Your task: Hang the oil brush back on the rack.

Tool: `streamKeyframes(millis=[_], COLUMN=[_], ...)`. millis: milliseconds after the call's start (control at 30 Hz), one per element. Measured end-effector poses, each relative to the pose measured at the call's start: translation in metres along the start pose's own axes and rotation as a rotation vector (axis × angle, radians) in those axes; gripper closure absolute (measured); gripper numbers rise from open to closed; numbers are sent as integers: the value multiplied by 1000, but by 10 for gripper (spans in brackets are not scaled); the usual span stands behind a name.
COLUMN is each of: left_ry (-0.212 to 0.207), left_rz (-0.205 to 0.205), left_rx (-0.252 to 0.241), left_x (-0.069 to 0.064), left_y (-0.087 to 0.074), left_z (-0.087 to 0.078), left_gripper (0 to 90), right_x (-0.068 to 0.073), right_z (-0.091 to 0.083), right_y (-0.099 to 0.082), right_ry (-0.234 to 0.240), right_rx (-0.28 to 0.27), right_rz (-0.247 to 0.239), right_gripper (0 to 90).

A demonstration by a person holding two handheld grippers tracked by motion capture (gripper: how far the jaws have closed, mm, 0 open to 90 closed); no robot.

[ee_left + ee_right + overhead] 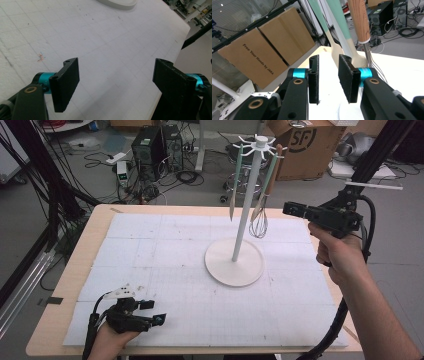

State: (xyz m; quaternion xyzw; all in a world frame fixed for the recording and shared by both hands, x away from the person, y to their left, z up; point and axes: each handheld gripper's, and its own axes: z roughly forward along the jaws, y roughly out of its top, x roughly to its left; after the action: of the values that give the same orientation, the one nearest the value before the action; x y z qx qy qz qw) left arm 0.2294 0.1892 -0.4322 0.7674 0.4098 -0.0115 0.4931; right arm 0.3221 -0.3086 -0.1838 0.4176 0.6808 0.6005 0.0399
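A white utensil stand (245,215) rises from a round base (234,262) on the mat's far middle. From its top hooks hang a green-handled spatula (233,195) and a wooden-handled whisk (258,225). My right gripper (287,209) is held in the air just right of the whisk, pointing at it. In the right gripper view its jaws (329,58) stand a narrow gap apart with nothing between them; the whisk handle (359,20) and a spatula (344,27) hang close ahead. My left gripper (153,311) rests at the front left, open wide (116,75) over bare mat.
A white gridded mat (165,250) covers the wooden table (87,235). Beyond the far edge are computer towers (150,145), cables and a cardboard box (310,145) on the floor. A black frame strut (380,150) rises at the right. The stand's base (120,3) lies far ahead of the left gripper.
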Motion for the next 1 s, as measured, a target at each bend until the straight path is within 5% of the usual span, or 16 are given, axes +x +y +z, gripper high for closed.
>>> streamKeyframes(millis=[167,533,1000], left_ry=[4,6,13], left_rz=[-4,-6,2], left_rx=[-6,-11,-18], left_x=[0,-1,-2], left_y=[0,0,1], left_z=[-1,-1,-2], left_gripper=[219,214,205], right_x=[-1,-15,-10], right_z=[3,15,28], right_y=[-7,-36,-93], right_ry=[-20,-43,1], right_rx=[33,71,82], right_rz=[-8,-5,-52], right_gripper=[606,249,186])
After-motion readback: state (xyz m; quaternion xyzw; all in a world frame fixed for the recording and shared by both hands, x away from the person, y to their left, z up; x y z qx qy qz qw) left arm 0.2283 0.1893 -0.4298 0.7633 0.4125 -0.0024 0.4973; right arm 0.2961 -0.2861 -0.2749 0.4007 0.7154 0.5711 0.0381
